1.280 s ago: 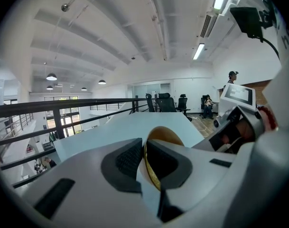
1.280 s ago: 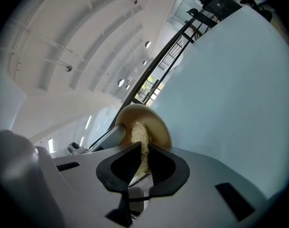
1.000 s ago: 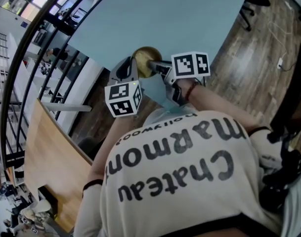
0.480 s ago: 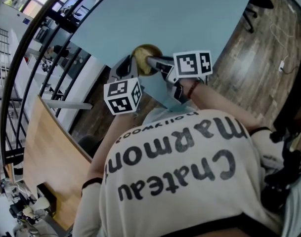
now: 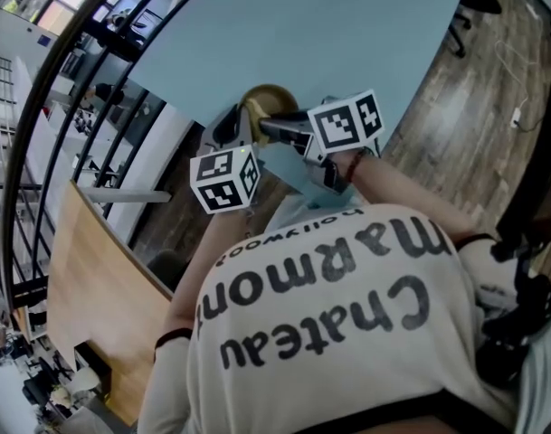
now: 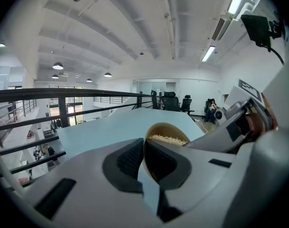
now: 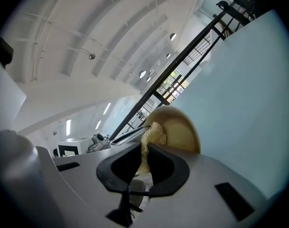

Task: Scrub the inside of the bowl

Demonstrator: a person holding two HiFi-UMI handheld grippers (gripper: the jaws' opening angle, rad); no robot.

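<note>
Tan bowl (image 5: 268, 100) on pale blue desk (image 5: 347, 34), close to the edge nearest the person. Clamped at its near rim by left tool (image 6: 143, 152), one jaw inside the wall and one outside. Pale, stringy scrubber (image 7: 154, 133) pinched tight in right tool (image 7: 145, 161), loose end inside the bowl, against its wall. Both tools close together at the desk edge, right one reaching in over the rim.

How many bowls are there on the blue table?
1. The bowl sits by the near edge of the table, its rim clamped by the left gripper. The grippers may hide a little of the table.
</note>
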